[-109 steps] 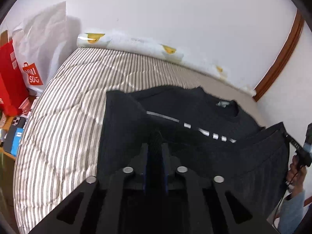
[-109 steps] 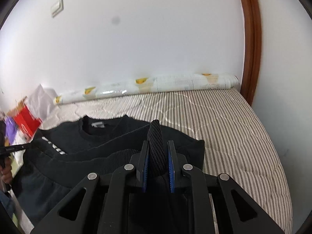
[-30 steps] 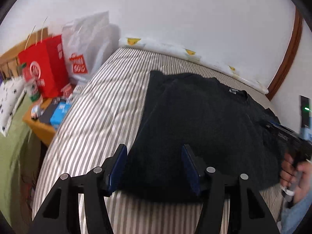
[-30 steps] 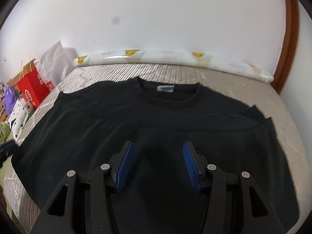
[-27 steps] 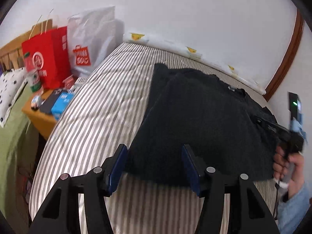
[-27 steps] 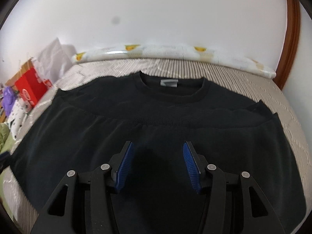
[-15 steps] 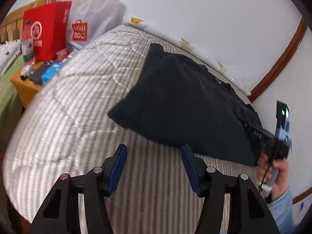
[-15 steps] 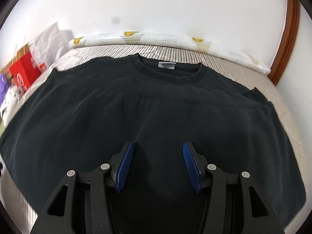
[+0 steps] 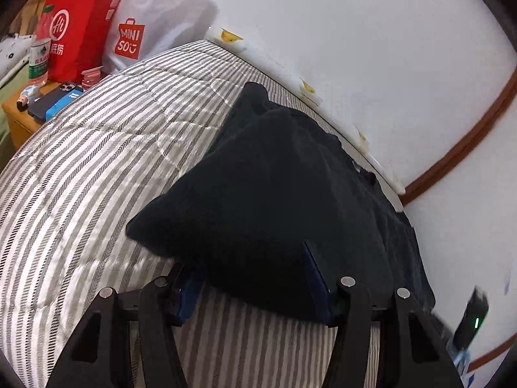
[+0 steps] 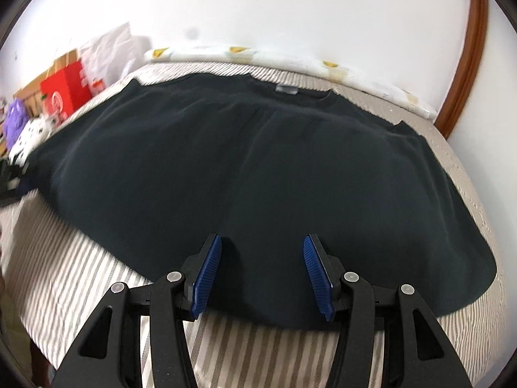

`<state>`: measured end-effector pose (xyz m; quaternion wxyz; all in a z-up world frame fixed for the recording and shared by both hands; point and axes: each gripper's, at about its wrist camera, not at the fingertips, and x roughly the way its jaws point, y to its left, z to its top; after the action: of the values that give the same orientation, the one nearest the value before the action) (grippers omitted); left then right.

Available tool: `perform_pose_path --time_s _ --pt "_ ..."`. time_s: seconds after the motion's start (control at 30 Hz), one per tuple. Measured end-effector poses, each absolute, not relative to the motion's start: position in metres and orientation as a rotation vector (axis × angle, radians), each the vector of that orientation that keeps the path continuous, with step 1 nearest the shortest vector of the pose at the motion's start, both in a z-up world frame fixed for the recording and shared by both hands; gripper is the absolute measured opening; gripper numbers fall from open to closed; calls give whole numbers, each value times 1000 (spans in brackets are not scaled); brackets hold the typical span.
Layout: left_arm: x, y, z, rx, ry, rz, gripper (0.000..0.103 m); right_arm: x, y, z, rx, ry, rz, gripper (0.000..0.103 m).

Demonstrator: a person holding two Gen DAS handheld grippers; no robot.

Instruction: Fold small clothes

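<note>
Sweater [image 10: 245,161] near hem hides left gripper [image 9: 252,274] jaws' tips

place: home bedroom, likely | striped mattress [image 9: 97,148] | shopping bags [image 9: 80,29]

"MINI SO" is printed in white on a red patch of the white bag [image 9: 155,22], far ahead-left of the left gripper [image 9: 255,278]; "Hi" is circled on the red bag [image 9: 77,26] beside it.
</note>
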<state>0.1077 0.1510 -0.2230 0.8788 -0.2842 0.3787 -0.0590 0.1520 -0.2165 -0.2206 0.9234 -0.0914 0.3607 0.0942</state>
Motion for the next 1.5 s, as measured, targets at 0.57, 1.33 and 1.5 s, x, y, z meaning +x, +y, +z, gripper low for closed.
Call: perform_pose_path --time_s 0.57,1.33,1.5 --pt "119 96 -140 -323 728 -35 13 137 -299 -194 -23 685 180 53" --pt "163 -129 -172 -46 904 -552 11 119 -444 -186 95 631 -27 53" --pt "161 -123 -173 -56 912 -567 19 118 -439 -186 130 652 13 54"
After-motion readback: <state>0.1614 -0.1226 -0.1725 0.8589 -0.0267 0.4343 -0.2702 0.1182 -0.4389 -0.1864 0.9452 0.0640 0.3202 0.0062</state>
